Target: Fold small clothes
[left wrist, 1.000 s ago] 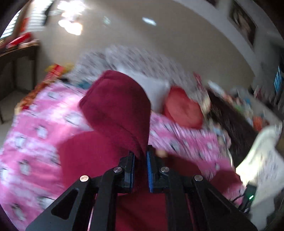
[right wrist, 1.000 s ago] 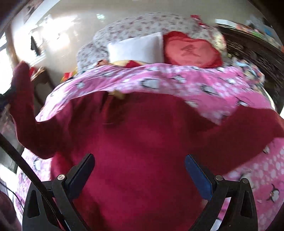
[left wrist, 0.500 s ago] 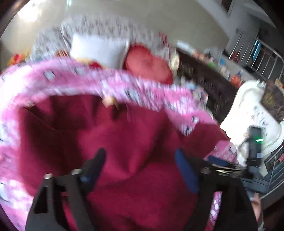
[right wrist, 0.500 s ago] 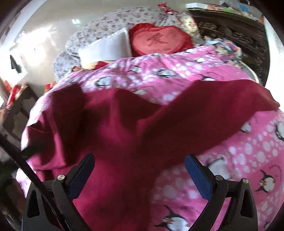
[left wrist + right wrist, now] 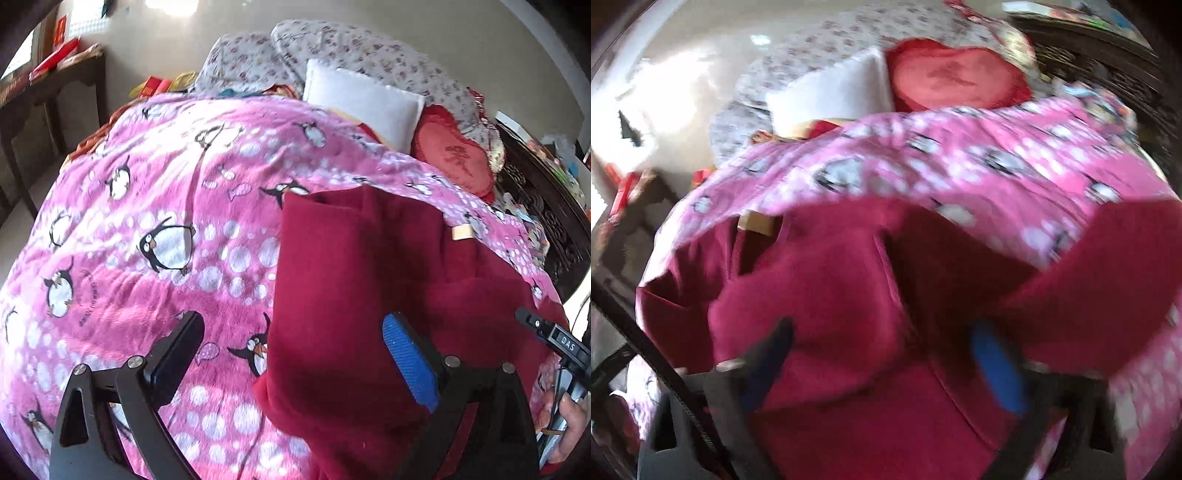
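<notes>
A dark red garment [image 5: 369,280] lies on the pink penguin blanket [image 5: 147,206], its left side folded over with a straight left edge and a tan neck label [image 5: 461,232] at the far end. My left gripper [image 5: 295,354] is open and empty, hovering over the garment's near left edge. In the blurred right wrist view the same garment [image 5: 831,295] fills the lower frame, with a sleeve [image 5: 1108,266] spread to the right. My right gripper [image 5: 886,362] is open and empty just above the cloth.
A white pillow [image 5: 362,99], a red heart cushion [image 5: 454,151] and floral bedding [image 5: 332,48] lie at the head of the bed. A dark wooden table [image 5: 37,92] stands at the left. Dark carved furniture [image 5: 546,214] runs along the right.
My left gripper let go of the red sleeve, opened wide, and swung left. The sleeve now lies folded over the garment. The right wrist view shifted left and is blurred by motion.
</notes>
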Tool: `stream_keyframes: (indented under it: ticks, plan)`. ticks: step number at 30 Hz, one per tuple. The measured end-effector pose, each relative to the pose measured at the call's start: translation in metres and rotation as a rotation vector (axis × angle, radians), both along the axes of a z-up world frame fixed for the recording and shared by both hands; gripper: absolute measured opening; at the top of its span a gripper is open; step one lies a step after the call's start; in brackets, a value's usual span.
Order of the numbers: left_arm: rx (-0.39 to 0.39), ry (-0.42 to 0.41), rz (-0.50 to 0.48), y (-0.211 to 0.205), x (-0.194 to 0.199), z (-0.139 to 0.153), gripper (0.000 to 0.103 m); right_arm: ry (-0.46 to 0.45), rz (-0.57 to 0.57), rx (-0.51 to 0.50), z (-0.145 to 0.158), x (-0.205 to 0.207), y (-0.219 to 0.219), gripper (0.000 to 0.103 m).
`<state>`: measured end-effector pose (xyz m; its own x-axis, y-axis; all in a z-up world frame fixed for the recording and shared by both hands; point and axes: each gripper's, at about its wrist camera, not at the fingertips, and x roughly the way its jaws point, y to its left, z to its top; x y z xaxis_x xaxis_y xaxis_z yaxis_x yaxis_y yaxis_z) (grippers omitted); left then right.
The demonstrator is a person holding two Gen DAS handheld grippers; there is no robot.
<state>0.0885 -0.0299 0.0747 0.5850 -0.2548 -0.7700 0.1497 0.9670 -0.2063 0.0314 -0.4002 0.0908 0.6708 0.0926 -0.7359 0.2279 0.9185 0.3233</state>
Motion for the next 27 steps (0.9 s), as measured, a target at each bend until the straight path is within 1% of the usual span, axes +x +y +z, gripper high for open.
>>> stream_keyframes:
  ticks: [1, 2, 3, 5, 6, 7, 8, 9, 11, 13, 14, 15, 16, 17, 18, 19, 20, 21, 22, 24, 25, 26, 27]
  plan:
    - [-0.002, -0.003, 0.004, 0.001, 0.0, 0.001, 0.097, -0.014, -0.008, -0.036, 0.005, 0.001, 0.0, 0.043]
    - [-0.005, -0.009, 0.003, 0.0, 0.0, 0.003, 0.097, -0.05, -0.007, -0.058, 0.012, -0.003, -0.002, 0.019]
    - [-0.009, -0.021, -0.003, -0.001, -0.001, 0.006, 0.097, -0.083, 0.0, -0.056, 0.019, -0.008, -0.006, 0.013]
    - [-0.007, -0.052, -0.012, -0.006, -0.001, 0.014, 0.097, -0.135, 0.017, -0.032, 0.029, -0.023, -0.016, 0.013]
    - [-0.001, -0.07, -0.015, -0.008, -0.001, 0.016, 0.097, -0.149, 0.011, -0.049, 0.031, -0.029, -0.019, 0.01]
    - [0.01, -0.08, -0.018, -0.01, -0.001, 0.017, 0.097, -0.153, -0.002, -0.086, 0.032, -0.034, -0.02, 0.009]
    - [0.016, -0.08, -0.019, -0.013, 0.001, 0.017, 0.097, -0.152, -0.016, -0.118, 0.032, -0.039, -0.021, 0.008]
    - [0.018, -0.078, -0.021, -0.015, 0.003, 0.016, 0.097, -0.149, -0.026, -0.126, 0.031, -0.042, -0.024, 0.008]
    - [0.021, -0.068, -0.023, -0.022, 0.008, 0.012, 0.097, -0.136, -0.042, -0.086, 0.026, -0.044, -0.033, 0.008]
    - [0.067, -0.045, -0.018, -0.032, 0.015, 0.003, 0.097, -0.117, -0.057, -0.038, 0.017, -0.041, -0.039, 0.009]
    - [0.077, -0.04, -0.01, -0.033, 0.016, 0.002, 0.097, -0.111, -0.054, 0.01, 0.015, -0.042, -0.041, 0.009]
    - [0.072, -0.042, -0.008, -0.033, 0.014, 0.002, 0.097, -0.121, -0.046, 0.051, 0.015, -0.043, -0.042, 0.02]
    - [0.056, -0.049, -0.015, -0.031, 0.012, 0.004, 0.097, -0.138, -0.037, 0.074, 0.018, -0.045, -0.042, 0.056]
    - [0.045, -0.054, -0.021, -0.029, 0.011, 0.006, 0.097, -0.156, -0.035, 0.058, 0.023, -0.046, -0.039, 0.077]
    - [0.041, -0.059, -0.02, -0.027, 0.01, 0.009, 0.097, -0.178, -0.038, 0.024, 0.029, -0.047, -0.036, 0.092]
    - [0.039, -0.065, -0.015, -0.024, 0.009, 0.011, 0.097, -0.194, -0.031, -0.009, 0.033, -0.045, -0.031, 0.092]
    - [0.034, -0.068, -0.011, -0.022, 0.009, 0.013, 0.097, -0.195, -0.01, -0.059, 0.037, -0.04, -0.024, 0.09]
    - [0.028, -0.066, -0.008, -0.019, 0.009, 0.015, 0.097, -0.185, 0.012, -0.095, 0.039, -0.034, -0.019, 0.086]
    - [0.024, -0.062, -0.004, -0.017, 0.01, 0.016, 0.097, -0.18, 0.031, -0.122, 0.041, -0.027, -0.013, 0.079]
    - [0.017, -0.053, 0.001, -0.014, 0.011, 0.015, 0.097, -0.183, 0.047, -0.125, 0.041, -0.018, -0.01, 0.073]
    - [0.017, -0.049, 0.006, -0.013, 0.011, 0.014, 0.097, -0.164, 0.067, -0.141, 0.037, -0.008, -0.007, 0.072]
    - [0.018, -0.043, 0.01, -0.012, 0.011, 0.013, 0.097, -0.138, 0.076, -0.161, 0.031, -0.001, -0.005, 0.062]
    - [0.016, -0.035, 0.014, -0.011, 0.012, 0.011, 0.097, -0.107, 0.088, -0.177, 0.024, 0.006, -0.002, 0.041]
